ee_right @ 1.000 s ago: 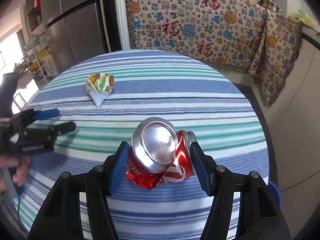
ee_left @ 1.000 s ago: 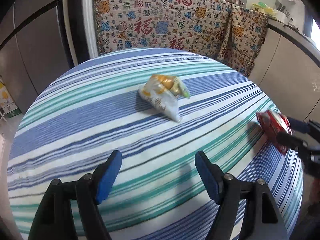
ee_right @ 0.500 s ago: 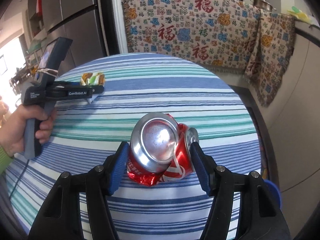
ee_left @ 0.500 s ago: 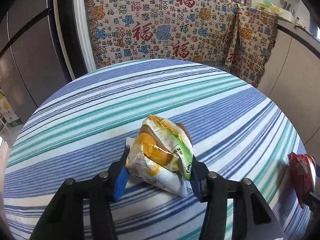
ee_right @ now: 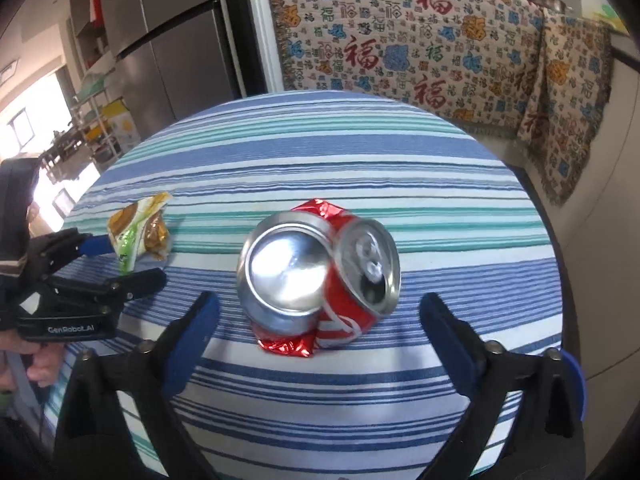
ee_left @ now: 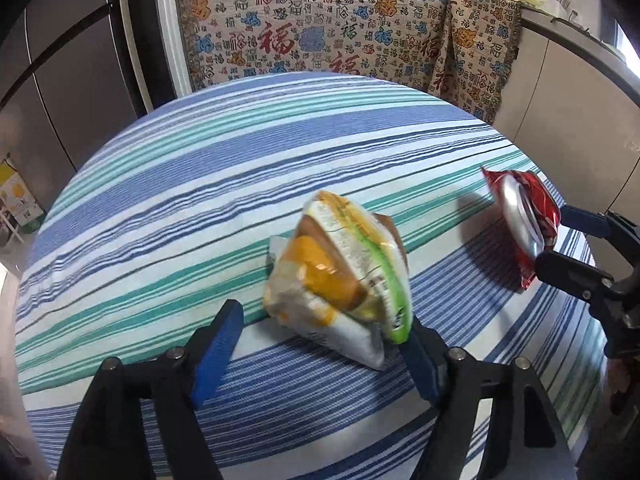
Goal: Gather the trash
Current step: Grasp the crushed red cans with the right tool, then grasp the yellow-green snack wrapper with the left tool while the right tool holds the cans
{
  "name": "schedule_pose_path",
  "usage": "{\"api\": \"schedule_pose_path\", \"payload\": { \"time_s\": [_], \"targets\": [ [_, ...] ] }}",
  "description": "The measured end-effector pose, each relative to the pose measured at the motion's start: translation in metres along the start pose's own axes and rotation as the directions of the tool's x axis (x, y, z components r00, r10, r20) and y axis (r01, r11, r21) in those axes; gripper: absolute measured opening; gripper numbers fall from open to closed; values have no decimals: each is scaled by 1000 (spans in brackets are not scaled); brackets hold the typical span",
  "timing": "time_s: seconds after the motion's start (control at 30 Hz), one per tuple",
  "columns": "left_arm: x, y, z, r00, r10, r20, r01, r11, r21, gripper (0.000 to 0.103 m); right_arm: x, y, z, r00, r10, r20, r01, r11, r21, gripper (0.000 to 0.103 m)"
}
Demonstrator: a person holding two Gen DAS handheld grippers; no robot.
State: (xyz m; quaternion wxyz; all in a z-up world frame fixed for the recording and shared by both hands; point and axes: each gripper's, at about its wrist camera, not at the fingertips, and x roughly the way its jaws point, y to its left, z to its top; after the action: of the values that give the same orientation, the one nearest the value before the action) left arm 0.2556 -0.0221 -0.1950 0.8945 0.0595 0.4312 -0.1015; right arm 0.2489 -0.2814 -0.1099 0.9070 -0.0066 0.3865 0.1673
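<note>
A crumpled snack wrapper (ee_left: pixel 340 276) lies on the striped round table (ee_left: pixel 192 184) between the jaws of my left gripper (ee_left: pixel 320 352). Those jaws are opening: the wrapper leans on the right pad and the left pad stands clear of it. To its right a crushed red can (ee_left: pixel 520 220) rests on the cloth. In the right wrist view the can (ee_right: pixel 320 276) lies between the widely spread, opening jaws of my right gripper (ee_right: pixel 320 340), touched by neither pad. The left gripper (ee_right: pixel 132 260) and the wrapper (ee_right: pixel 138 232) show at the left.
Behind the table hangs a patterned blanket (ee_left: pixel 340 36) over furniture. A grey fridge (ee_right: pixel 168 40) stands at the back left and a counter (ee_left: pixel 580 80) at the right. A person's hand (ee_right: pixel 36 360) holds the left gripper. The table edge (ee_right: pixel 556 280) drops off close to the can.
My left gripper reached the wrapper, shut on it, carried it toward the can, and its jaws have now spread. The right gripper's jaws have opened off the can, which sits on the cloth.
</note>
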Motion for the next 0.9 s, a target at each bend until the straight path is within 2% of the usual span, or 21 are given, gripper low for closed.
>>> {"api": "schedule_pose_path", "payload": {
  "time_s": [0.17, 0.3, 0.5, 0.7, 0.73, 0.77, 0.9],
  "targets": [
    [3, 2, 1, 1000, 1, -1, -1, 1000, -3, 86, 8, -9, -8, 999, -8, -54, 12, 997, 72, 101],
    [3, 3, 0, 1000, -7, -3, 7, 1000, 3, 88, 13, -9, -13, 997, -8, -74, 14, 997, 73, 101],
    [-3, 11, -2, 998, -61, 14, 61, 998, -23, 88, 14, -7, -5, 991, 118, -65, -107, 983, 152, 101],
    [-13, 19, 6, 991, -117, 62, 120, 992, -44, 88, 24, -8, 6, 991, 131, -41, -119, 968, 219, 99],
    [-12, 17, 8, 991, -119, 64, 121, 992, -38, 87, 26, -9, 7, 991, 125, -39, -113, 967, 229, 85],
    [-12, 16, 9, 990, -120, 67, 122, 992, -33, 87, 26, -10, 9, 994, 101, -32, -91, 968, 232, 52],
    [-11, 13, 11, 990, -120, 76, 122, 992, -19, 87, 18, -10, 11, 995, 100, -29, -90, 967, 238, 51]
  ]
}}
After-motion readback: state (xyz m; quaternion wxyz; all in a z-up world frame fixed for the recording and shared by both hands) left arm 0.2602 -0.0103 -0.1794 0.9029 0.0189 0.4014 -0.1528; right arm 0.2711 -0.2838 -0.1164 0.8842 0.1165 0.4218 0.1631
